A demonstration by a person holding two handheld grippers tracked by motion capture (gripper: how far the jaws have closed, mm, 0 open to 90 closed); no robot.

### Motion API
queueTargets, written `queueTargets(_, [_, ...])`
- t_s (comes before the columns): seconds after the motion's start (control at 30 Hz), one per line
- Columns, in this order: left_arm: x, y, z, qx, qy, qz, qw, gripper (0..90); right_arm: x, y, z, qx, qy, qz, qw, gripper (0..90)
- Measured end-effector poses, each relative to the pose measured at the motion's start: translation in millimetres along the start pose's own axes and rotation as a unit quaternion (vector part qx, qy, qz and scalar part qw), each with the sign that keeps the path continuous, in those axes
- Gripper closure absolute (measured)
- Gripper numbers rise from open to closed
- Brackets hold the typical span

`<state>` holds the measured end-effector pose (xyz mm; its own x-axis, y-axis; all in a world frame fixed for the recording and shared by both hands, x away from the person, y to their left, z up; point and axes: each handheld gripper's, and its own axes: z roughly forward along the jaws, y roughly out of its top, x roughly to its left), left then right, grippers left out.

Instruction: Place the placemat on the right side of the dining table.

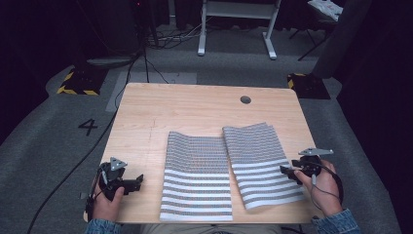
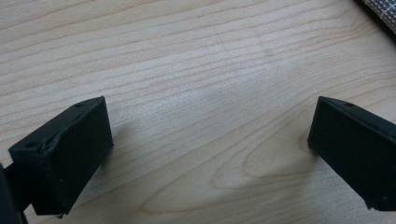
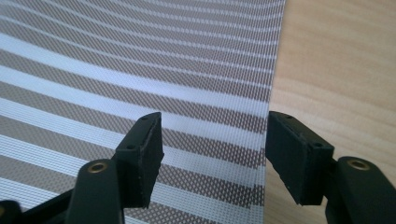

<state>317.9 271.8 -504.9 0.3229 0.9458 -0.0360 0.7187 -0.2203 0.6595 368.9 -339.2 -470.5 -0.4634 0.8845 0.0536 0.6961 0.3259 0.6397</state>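
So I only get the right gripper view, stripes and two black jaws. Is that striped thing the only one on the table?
Observer: No, two striped mats lie side by side; yours is the right-hand one.
Operator: Where is the other gripper?
Observer: The left gripper sits at the table's near left corner, apart from both mats.
Operator: Holding anything?
Observer: No, its jaws stand wide open over bare wood.
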Motion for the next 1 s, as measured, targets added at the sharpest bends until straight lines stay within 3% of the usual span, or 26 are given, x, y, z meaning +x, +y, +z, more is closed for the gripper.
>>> queueTargets(0.23, [0.0, 0.0, 0.0, 0.0, 0.0, 0.0, 1.0, 0.0, 0.8, -9.7, 12.7, 0.006, -0.022, 0.003, 0.9997, 32.5])
queueTargets(0.4, [0.0, 0.0, 0.0, 0.0, 0.0, 0.0, 1.0, 0.0, 7.2, -10.4, 11.6, 0.003, -0.027, -0.01, 0.9996, 38.5])
queueTargets(0.67, [0.0, 0.0, 0.0, 0.0, 0.0, 0.0, 1.0, 0.0, 9.3, -12.0, 10.8, -0.001, -0.026, -0.008, 0.9996, 43.3])
queueTargets(0.77, [0.0, 0.0, 0.0, 0.0, 0.0, 0.0, 1.0, 0.0, 12.2, -11.9, 9.9, 0.0, -0.023, -0.013, 0.9997, 52.3])
queueTargets(0.83, [0.0, 0.0, 0.0, 0.0, 0.0, 0.0, 1.0, 0.0, 17.2, -11.2, 9.1, 0.0, -0.014, -0.018, 0.9997, 68.2])
queueTargets(0.87, [0.0, 0.0, 0.0, 0.0, 0.0, 0.0, 1.0, 0.0, 17.2, -11.2, 9.1, 0.0, -0.014, -0.018, 0.9997, 68.2])
queueTargets(0.9, [0.0, 0.0, 0.0, 0.0, 0.0, 0.0, 1.0, 0.0, 19.1, -10.1, 9.0, 0.004, -0.005, -0.023, 0.9997, 77.1])
queueTargets(1.0, [0.0, 0.0, 0.0, 0.0, 0.0, 0.0, 1.0, 0.0, 18.7, -7.7, 9.3, 0.011, 0.006, -0.029, 0.9995, 84.9])
